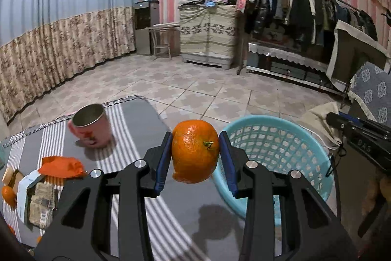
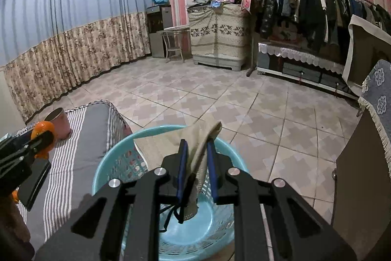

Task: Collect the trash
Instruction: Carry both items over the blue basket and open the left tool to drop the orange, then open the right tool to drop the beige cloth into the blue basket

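Observation:
My left gripper (image 1: 195, 151) is shut on an orange tangerine (image 1: 195, 151) and holds it above the striped table (image 1: 136, 114), just left of the light blue basket (image 1: 281, 138). It also shows in the right wrist view (image 2: 42, 136) at the far left. My right gripper (image 2: 197, 163) is shut on a beige cloth (image 2: 171, 146) and holds it over the basket (image 2: 110, 158). A black cord (image 2: 171, 214) hangs below the cloth into the basket.
A pink metal mug (image 1: 91, 125) stands at the table's far end. An orange wrapper (image 1: 61, 165), a printed packet (image 1: 40, 202) and a small tangerine (image 1: 8, 195) lie at the left. Tiled floor (image 2: 220, 99) lies beyond; a cabinet (image 2: 361, 175) stands right.

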`<state>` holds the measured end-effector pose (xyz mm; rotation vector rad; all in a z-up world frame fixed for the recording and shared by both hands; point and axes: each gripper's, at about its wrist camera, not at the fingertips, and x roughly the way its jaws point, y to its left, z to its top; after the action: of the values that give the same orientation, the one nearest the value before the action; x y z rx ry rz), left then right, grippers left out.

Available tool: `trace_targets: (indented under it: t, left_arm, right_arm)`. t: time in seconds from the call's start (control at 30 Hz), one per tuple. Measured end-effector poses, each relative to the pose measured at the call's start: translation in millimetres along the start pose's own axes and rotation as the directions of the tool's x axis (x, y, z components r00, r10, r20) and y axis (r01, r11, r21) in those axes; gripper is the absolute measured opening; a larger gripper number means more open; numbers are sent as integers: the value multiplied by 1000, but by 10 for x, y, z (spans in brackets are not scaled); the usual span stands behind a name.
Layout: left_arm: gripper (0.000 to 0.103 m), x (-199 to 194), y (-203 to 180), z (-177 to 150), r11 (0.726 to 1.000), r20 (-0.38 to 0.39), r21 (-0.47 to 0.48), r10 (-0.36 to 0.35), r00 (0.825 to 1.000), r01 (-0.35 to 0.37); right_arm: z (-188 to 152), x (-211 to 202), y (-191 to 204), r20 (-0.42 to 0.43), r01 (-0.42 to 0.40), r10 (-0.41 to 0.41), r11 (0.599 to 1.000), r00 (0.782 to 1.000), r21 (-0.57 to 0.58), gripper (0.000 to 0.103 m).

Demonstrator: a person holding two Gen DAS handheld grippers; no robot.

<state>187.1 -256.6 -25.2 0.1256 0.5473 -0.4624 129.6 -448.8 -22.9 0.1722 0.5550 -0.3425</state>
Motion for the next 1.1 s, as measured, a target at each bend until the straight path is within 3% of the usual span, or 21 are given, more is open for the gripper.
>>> trace_targets:
  t: [0.23,0.6,0.83,0.87,0.9,0.93,1.1]
  left_arm:
    - [38,147,-255,69,998,-10,35,-45,999,45]
    - [40,398,-633,93,989,-39,78,-125,991,128]
    - [41,608,-722,36,987,-83,85,-130,988,137]
    - [45,617,-719,29,987,-82,85,-126,989,133]
    - [57,623,-715,23,988,-83,85,-121,989,128]
    - [63,618,-708,20,989,-79,81,-114,990,120]
    - [77,523,-599,47,995,-53,56,-82,995,85]
  right_arm:
    - [-2,-12,-163,11,5,-6,998,1000,62,17]
    - [-1,-30,-239,5,18,-18,998,1000,64,17]
    - [-12,56,-339,-14,49,-48,995,999,83,17]
    - [-15,68,-344,-16,51,-50,995,999,84,17]
    - [-14,77,-344,-15,55,-54,995,998,85,17]
    - [-12,70,-340,-8,58,-57,995,998,86,17]
    - [2,30,-272,13,55,-56,994,998,90,17]
